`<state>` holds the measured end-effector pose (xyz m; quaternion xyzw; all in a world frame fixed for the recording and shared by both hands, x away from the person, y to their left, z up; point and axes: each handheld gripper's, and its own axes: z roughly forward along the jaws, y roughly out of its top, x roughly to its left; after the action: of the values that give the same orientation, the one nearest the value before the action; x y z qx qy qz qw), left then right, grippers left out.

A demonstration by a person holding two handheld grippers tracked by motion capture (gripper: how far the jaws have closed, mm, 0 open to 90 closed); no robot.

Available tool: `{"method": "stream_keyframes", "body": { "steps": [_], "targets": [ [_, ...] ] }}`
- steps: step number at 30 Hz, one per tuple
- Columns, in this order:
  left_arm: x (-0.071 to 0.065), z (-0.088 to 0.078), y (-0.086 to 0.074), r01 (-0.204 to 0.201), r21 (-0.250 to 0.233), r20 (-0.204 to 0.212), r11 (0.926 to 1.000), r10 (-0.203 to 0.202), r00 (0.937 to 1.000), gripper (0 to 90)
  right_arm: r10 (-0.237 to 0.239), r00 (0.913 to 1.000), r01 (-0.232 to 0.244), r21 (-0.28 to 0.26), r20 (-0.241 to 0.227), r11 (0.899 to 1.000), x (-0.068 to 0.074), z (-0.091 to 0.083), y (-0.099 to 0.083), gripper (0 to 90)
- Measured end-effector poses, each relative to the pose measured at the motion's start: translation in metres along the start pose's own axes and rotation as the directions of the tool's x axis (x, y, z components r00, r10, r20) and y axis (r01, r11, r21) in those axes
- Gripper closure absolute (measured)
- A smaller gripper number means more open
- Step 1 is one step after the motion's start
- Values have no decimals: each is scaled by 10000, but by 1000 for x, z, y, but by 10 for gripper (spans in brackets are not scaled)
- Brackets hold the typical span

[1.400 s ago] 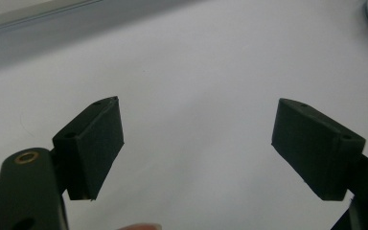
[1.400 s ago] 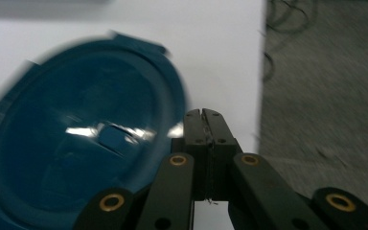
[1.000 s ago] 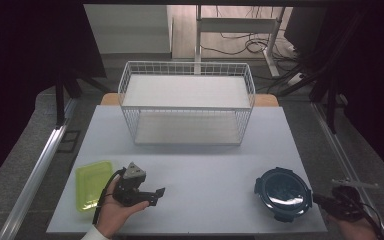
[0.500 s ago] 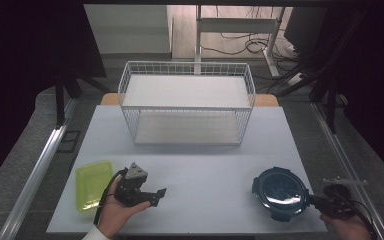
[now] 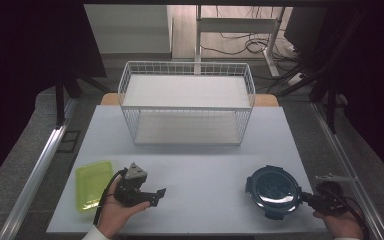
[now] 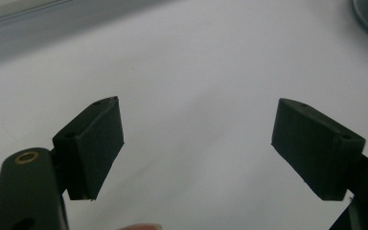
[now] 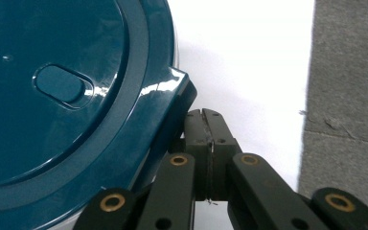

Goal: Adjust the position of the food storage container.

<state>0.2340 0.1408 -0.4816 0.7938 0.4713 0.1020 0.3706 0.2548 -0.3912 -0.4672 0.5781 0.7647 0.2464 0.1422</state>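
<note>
Dark blue round container (image 5: 273, 191) sits at the lower right of the high view, near the table (image 5: 205, 165) edge, its lid (image 7: 52, 86) on and one of the lid's corner tabs (image 7: 175, 103) facing the right tongs (image 5: 311, 198). In the right gripper view those tongs (image 7: 204, 115) are clenched, jaw against jaw with nothing between them, their tips pressed up beside the tab and seemingly just touching its side. The left tongs (image 5: 156, 193) rest at the lower left of the high view, released, jaws standing wide over bare table in the left gripper view (image 6: 196, 139), with a shallow green tray (image 5: 92, 184) just to their left and a white wire basket (image 5: 187, 102) well apart in the upper middle. The step in hand looks like nudging or repositioning the container with the closed tips. To do it well, the push should stay low and run through the tab toward the container's middle, slow enough that the tips do not slip off the glossy edge and spin it; if a grasp is meant, the jaws must first open and straddle the tab.
</note>
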Motion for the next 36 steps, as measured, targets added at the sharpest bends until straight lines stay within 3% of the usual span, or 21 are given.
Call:
{"method": "stream_keyframes", "body": {
  "steps": [23,36],
  "targets": [
    [0,-1,1,-54,-13,36,10000,54,10000,179,-984,9910,988,-1,-906,9951,44,16,19,885],
    [1,-1,1,-43,17,24,10000,43,10000,179,-1507,9831,1524,82,-1042,9883,66,27,28,885]
  ]
}}
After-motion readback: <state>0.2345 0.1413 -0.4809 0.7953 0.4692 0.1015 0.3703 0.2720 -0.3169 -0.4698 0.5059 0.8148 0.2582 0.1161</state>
